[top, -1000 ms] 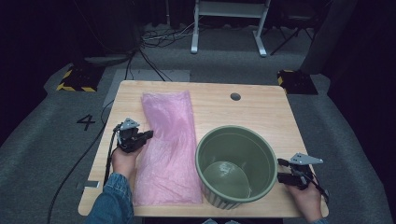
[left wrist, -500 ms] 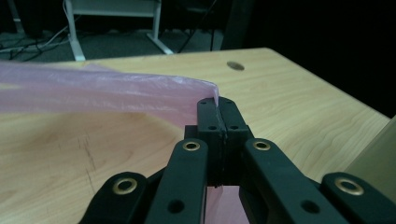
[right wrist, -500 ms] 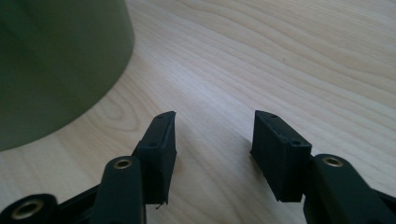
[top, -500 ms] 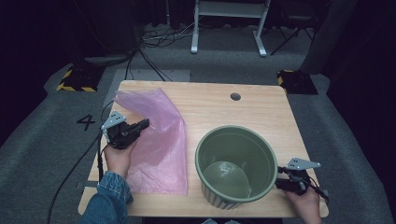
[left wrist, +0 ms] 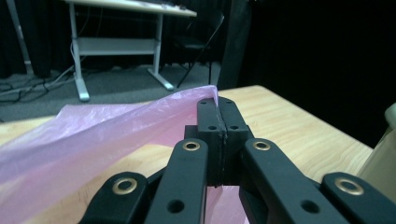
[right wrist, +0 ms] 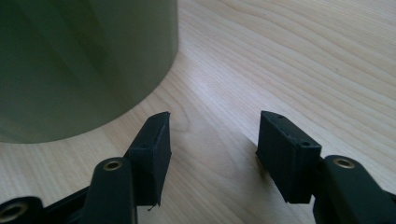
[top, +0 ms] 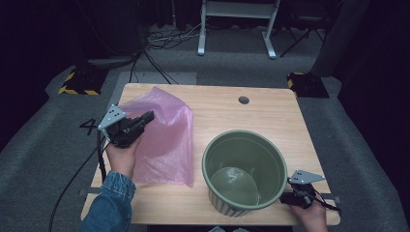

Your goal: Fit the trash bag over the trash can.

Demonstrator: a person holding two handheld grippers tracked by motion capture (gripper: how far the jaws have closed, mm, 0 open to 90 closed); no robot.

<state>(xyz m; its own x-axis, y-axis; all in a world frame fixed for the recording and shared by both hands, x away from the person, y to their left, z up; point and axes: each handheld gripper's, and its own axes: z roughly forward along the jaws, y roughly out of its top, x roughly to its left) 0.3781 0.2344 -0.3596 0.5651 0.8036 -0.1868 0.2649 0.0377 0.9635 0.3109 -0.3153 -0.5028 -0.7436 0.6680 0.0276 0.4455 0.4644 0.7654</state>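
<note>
Pink plastic film is pinched tight in the left gripper [top: 145, 118], jaws fully closed on the edge of a pink bag [top: 164, 140], w/ the film seen squeezed between the two black pads in the left gripper view [left wrist: 217, 100]. The bag is lifted at that corner above the worktop's [top: 217, 108] left half, draping down in a tent shape; its lower edge rests on the wood near the person's left hand [top: 121, 157], denim sleeve [top: 109, 208] at the near edge. Just right of the bag, not touching it, a green ribbed bucket [top: 244, 169] stands upright & open-mouthed on the near-right part of the worktop. The right gripper [top: 287, 198] sits low beside the bucket's right wall, at the near-right corner; its jaws have just been opening, approx. halfway apart, nothing between them but bare wood in the right gripper view [right wrist: 212, 140], the bucket wall [right wrist: 84, 60] close by at upper left.
</note>
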